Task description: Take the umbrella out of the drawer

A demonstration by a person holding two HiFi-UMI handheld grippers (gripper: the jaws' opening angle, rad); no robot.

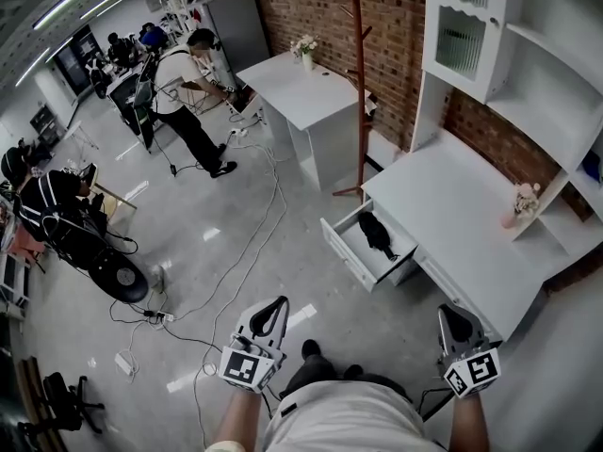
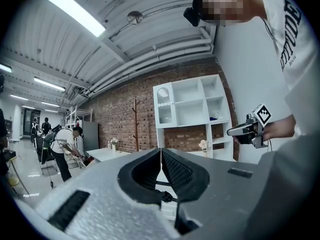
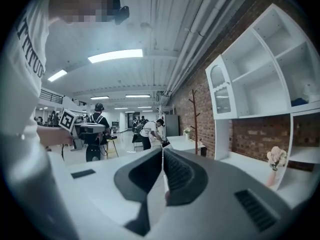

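Head view: down on a folded black umbrella [image 1: 377, 234] lying inside an open white drawer [image 1: 341, 249], pulled out from under a white desk [image 1: 452, 201] beside the brick wall. At the lower edge, left gripper [image 1: 279, 304] and right gripper [image 1: 447, 314], each clenched on nothing and pointing toward the desk. Both well apart from the umbrella, with floor between the left gripper and the drawer front. Right gripper just beside the desk's near corner, the drawer up and to its left. Farther along the desk top, a small vase of flowers [image 1: 521, 205]. Left of the desk, a wooden coat stand [image 1: 359, 73].

Left gripper view: jaws pressed together tip to tip, nothing caught between. Beyond them a white shelf unit [image 2: 192, 104] against the brick. At the right edge, the right gripper [image 2: 248, 129] held in a hand, clear of the furniture. Umbrella not to be made out here.

Right gripper view: jaws closed tight, again with nothing in them. Ahead and to the right, the desk top with the vase of flowers [image 3: 275, 160]. Off to the left, the left gripper [image 3: 82, 128]. No telling the umbrella or the drawer's inside from this angle.
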